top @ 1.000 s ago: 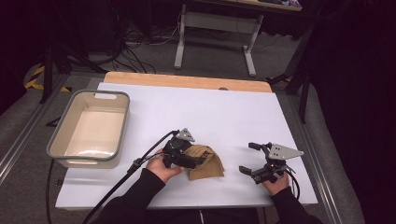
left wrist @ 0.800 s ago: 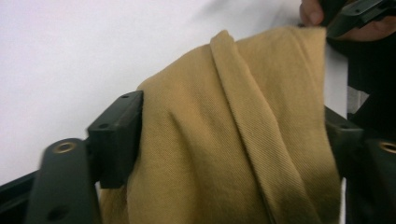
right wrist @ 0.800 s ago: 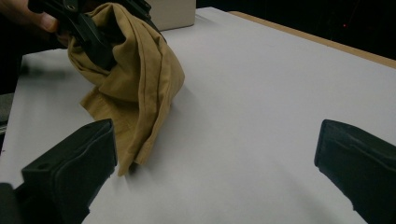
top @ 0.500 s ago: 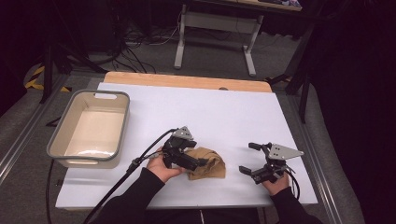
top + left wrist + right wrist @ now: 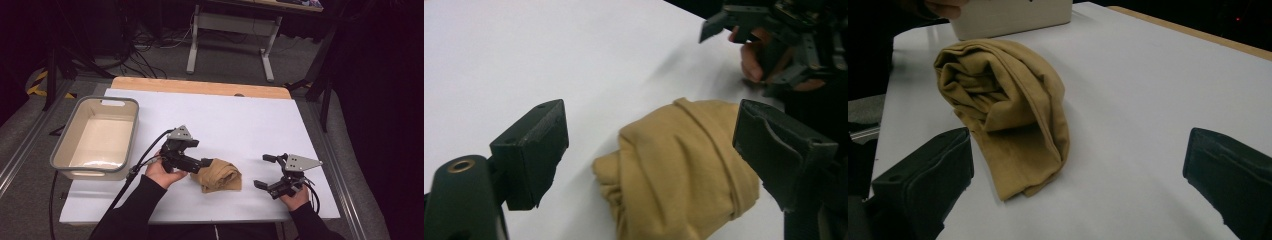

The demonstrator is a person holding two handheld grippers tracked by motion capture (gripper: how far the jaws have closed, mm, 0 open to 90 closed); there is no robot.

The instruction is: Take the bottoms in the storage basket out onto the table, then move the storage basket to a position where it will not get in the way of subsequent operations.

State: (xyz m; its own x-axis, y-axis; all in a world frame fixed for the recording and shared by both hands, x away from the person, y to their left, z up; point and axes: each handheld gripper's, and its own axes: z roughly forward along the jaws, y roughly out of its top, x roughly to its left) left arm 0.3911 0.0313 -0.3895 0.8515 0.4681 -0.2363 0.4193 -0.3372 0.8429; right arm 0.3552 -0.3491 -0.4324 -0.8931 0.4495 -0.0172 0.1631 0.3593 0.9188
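A rolled tan cloth [image 5: 221,175] lies on the white table top [image 5: 230,120] near the front edge. My left gripper [image 5: 206,162] sits just left of it, jaws pointing at the roll. In the left gripper view the cloth [image 5: 679,165] lies between the spread jaws of that gripper [image 5: 651,127], which have just been opening, and neither pad presses on it. My right gripper [image 5: 261,171] rests open to the right of the cloth, apart from it. In the right gripper view the cloth [image 5: 1008,90] lies ahead and to the left of its wide jaws [image 5: 1080,155].
A beige plastic bin [image 5: 95,100] stands at the table's left side, with nothing visible in it; its wall [image 5: 1008,17] shows behind the cloth. A wooden strip [image 5: 200,87] runs along the far edge. Cables trail from both grippers.
The left gripper has let go of the cloth, opened its jaws, and drawn back a little to the left and up. The cloth stays on the table. The right gripper has not moved.
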